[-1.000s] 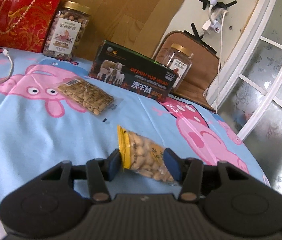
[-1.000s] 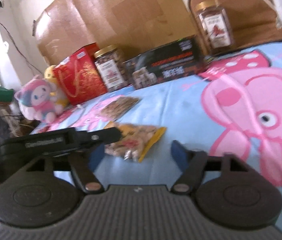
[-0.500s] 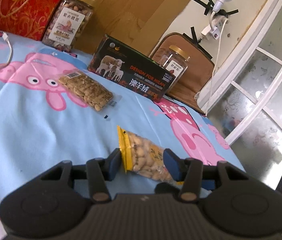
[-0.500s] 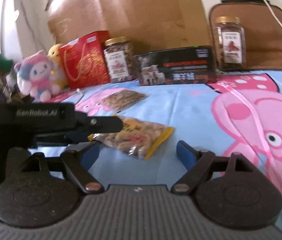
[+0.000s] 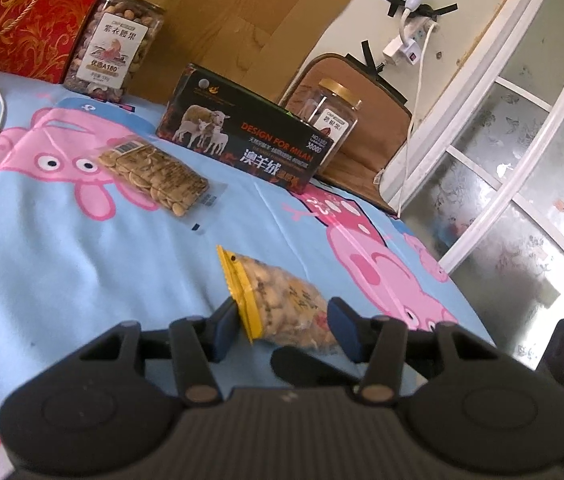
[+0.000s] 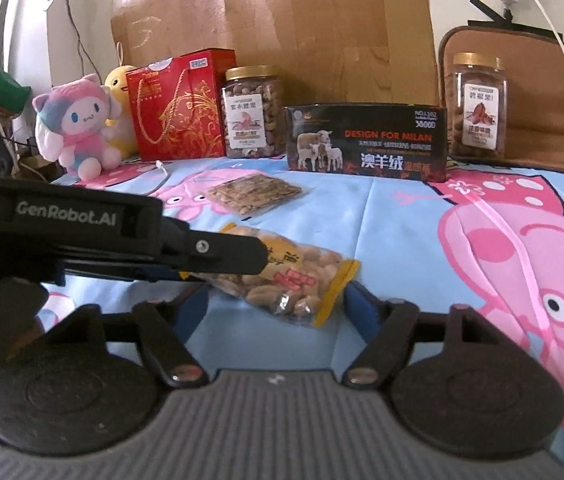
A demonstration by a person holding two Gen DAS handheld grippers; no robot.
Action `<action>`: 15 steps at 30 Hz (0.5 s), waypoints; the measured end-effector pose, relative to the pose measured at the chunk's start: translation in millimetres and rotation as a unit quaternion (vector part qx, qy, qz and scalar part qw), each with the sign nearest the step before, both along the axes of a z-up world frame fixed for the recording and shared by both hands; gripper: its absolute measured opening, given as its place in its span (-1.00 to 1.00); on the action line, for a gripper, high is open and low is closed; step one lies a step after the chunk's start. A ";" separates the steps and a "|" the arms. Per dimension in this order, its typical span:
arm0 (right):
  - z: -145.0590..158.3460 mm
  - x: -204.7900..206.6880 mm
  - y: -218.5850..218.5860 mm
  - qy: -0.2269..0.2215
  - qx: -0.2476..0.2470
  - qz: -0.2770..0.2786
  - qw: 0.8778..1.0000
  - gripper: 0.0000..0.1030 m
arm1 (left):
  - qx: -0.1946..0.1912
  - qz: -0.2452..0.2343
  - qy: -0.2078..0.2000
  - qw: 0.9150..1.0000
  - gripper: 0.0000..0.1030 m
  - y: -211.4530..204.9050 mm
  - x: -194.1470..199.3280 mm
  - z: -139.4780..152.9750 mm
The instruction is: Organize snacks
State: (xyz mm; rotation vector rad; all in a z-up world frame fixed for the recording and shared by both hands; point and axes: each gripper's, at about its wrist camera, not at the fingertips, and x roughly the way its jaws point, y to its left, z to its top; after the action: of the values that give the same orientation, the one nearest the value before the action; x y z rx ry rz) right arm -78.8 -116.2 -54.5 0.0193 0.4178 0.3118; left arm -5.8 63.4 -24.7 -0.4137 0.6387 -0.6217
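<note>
a bed covered in a light blue sheet (image 6: 394,216) printed with pink cartoon pigs holds a scatter of snacks. near the front lies a clear bag of peanuts (image 5: 282,304) with yellow sealed ends, its shelled nuts showing through the plastic. the left gripper (image 5: 282,326) has its blue-padded fingers (image 5: 224,326) closed partway around this bag, one pad against the yellow end and the other against the bag's far side, so it looks gripped. in the right wrist view the same bag of peanuts (image 6: 290,280) sits between the right gripper (image 6: 274,306) fingers, which stand wide and are closing; whether its pads touch the bag cannot be told.

further back lies a flat clear packet of pale seeds (image 5: 154,172), well apart from the peanuts. along the rear edge stand, left to right, a red gift bag (image 6: 178,104) with gold patterns and a rope handle, its contents hidden; a round clear jar (image 6: 254,114) with a gold lid, full of mixed brown nuts; a long black box (image 6: 366,142) printed with sheep, closed; and a squarer clear jar (image 6: 480,106) with a gold lid, also holding brown nuts. a pink and blue plush toy (image 6: 78,128) sits at the far left, beside the gift bag.
</note>
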 end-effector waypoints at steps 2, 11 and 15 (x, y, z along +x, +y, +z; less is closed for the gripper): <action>-0.3 0.7 -1.8 -0.001 0.004 -0.005 1.000 0.30 | -0.005 0.000 0.002 1.000 -0.06 1.0 0.7 -0.7; -0.5 1.4 0.8 -0.005 -0.001 0.004 1.000 0.16 | -0.014 -0.001 0.005 1.000 -0.03 3.0 2.2 -2.2; -0.6 2.0 1.4 -0.005 -0.005 0.007 1.000 0.19 | -0.017 0.002 0.008 1.000 -0.02 2.9 2.0 -2.4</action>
State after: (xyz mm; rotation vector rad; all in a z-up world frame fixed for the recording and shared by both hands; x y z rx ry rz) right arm -76.9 -114.8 -55.1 0.0044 0.4104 0.3228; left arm -3.8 66.3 -27.0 -0.4521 0.6435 -0.6269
